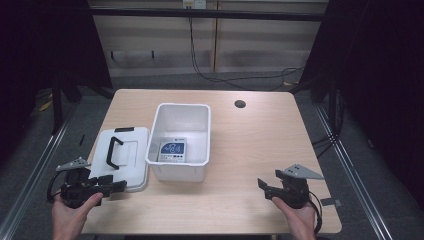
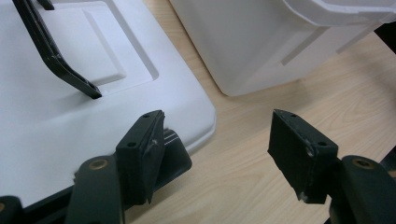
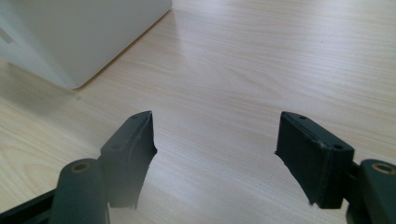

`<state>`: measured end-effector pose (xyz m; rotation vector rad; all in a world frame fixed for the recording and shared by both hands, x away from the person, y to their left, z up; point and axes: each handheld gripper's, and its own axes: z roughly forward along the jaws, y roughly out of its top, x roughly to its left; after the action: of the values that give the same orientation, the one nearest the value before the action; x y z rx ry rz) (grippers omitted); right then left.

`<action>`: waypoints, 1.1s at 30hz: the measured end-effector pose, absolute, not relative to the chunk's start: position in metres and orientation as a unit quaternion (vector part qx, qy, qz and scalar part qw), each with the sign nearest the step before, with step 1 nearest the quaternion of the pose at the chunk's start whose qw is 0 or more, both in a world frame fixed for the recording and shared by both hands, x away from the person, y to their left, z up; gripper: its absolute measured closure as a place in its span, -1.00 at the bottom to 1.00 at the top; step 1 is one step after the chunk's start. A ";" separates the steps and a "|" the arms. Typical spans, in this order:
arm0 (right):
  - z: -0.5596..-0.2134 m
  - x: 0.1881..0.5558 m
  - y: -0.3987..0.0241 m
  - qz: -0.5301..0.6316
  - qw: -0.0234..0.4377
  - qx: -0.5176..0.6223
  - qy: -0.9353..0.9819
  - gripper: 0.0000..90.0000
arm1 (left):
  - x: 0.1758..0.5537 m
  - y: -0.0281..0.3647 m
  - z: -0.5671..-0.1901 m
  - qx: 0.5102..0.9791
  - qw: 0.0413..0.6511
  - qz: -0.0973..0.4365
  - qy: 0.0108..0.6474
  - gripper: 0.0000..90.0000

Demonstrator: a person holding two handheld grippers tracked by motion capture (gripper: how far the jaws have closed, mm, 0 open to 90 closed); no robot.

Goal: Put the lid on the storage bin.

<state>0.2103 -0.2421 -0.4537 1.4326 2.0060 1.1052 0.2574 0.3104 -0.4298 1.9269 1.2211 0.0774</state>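
White plastic lid [image 1: 124,156]: lay flat on the table's left part, black handle [image 1: 114,151] up, its long axis running near to far; near right corner sat just beside the left claw.
Left gripper [image 1: 114,187]: nearest item to the lid; released, jaws standing apart with nothing between the pads; in the left gripper view the left jaw overlapped the lid's corner while the right jaw stood over bare wood.
Lid from left claw: ahead and to the left, touching or nearly so; contact could not be told.
Right gripper [image 1: 264,186]: released, grasping nothing; jaws apart over bare tabletop, well apart from the lid and with the bin between.
Nearer hand: the left, plainly; judged the one suited to take up the lid.
Wooden table [image 1: 260,150]: light grain, bore all items.
White bin [image 1: 180,141]: open-topped, stood just beside the lid's right edge, beyond both claws; its near corner appeared in both gripper views.
Bin contents: a flat blue-and-white box [image 1: 172,150] on the bottom; printing too small to read.
Coming move, judged: lid must travel right and up over the bin's rim, long axis kept in line with the bin's.
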 end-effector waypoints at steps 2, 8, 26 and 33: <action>-0.454 0.210 -0.242 0.399 0.213 0.518 0.726 -0.37 | 0.257 0.311 -0.430 0.763 0.421 0.030 0.489 -0.20; -0.454 0.208 -0.235 0.398 0.207 0.516 0.729 -0.33 | 0.258 0.314 -0.428 0.752 0.418 0.043 0.509 -0.20; -0.454 0.208 -0.226 0.393 0.176 0.504 0.749 -0.34 | 0.272 0.319 -0.403 0.782 0.375 0.001 0.498 -0.23; -0.454 0.208 -0.226 0.392 0.177 0.503 0.750 -0.34 | 0.289 0.318 -0.393 0.784 0.351 0.003 0.511 -0.19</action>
<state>0.2084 -0.2257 -0.4543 1.4233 2.1211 1.1100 0.2892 0.3178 -0.3932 2.0299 1.3239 0.0068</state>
